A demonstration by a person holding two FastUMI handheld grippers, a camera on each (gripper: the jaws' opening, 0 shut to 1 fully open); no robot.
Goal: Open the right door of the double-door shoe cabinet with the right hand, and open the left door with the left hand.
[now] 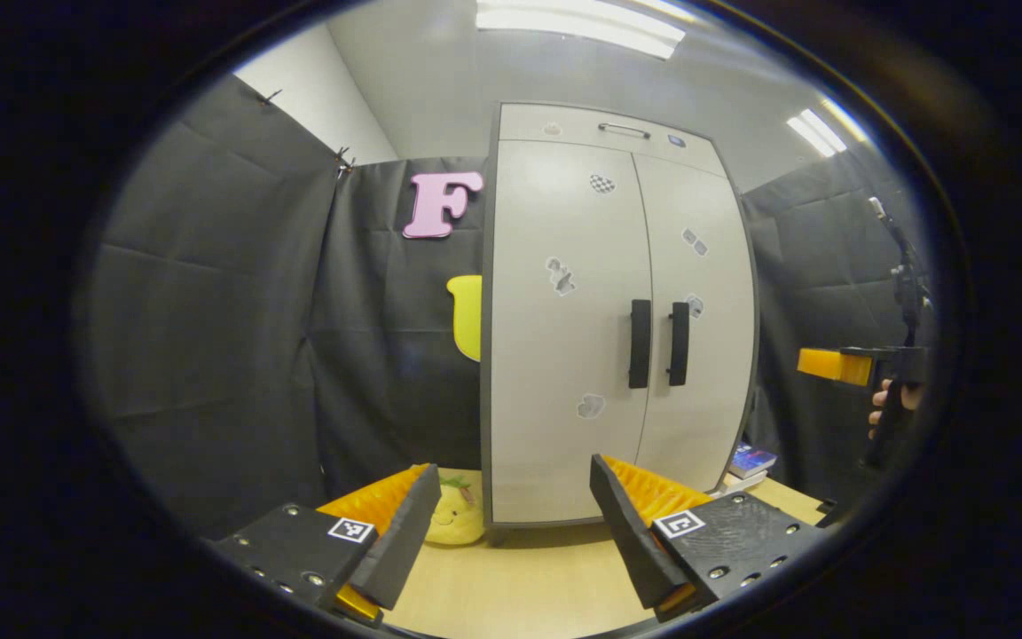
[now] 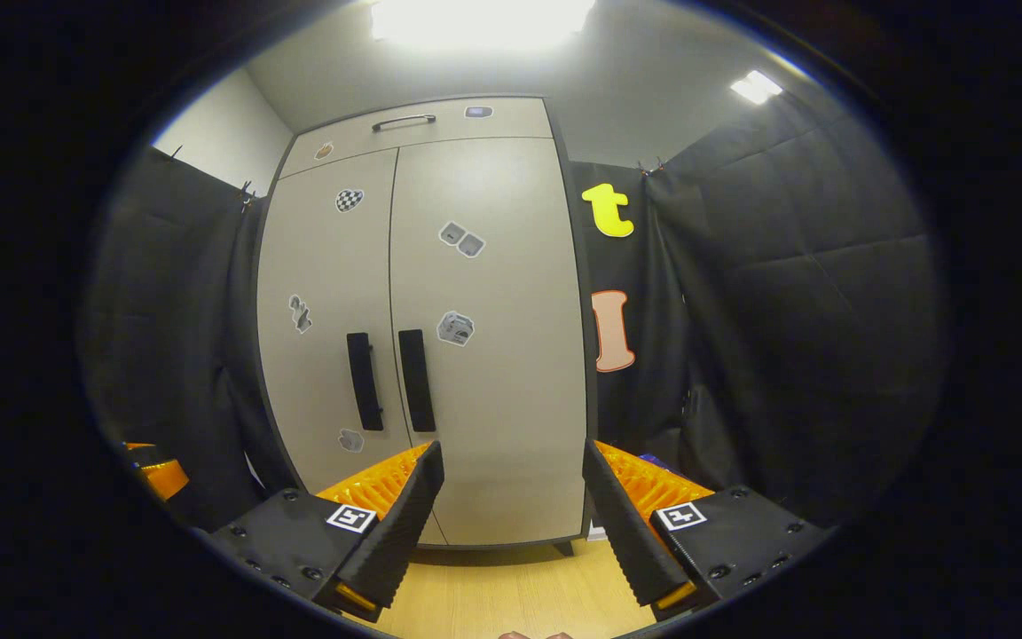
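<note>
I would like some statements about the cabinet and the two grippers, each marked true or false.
1. Both doors of the shoe cabinet are closed. True.
2. The right gripper is shut on the right door handle. False: it is open and apart from the handle.
3. The left gripper is open and holds nothing. True.
4. A yellow plush toy lies on the table beside the cabinet's lower left corner. True.
5. The left door handle is horizontal. False: it stands vertical, next to the right one.
</note>
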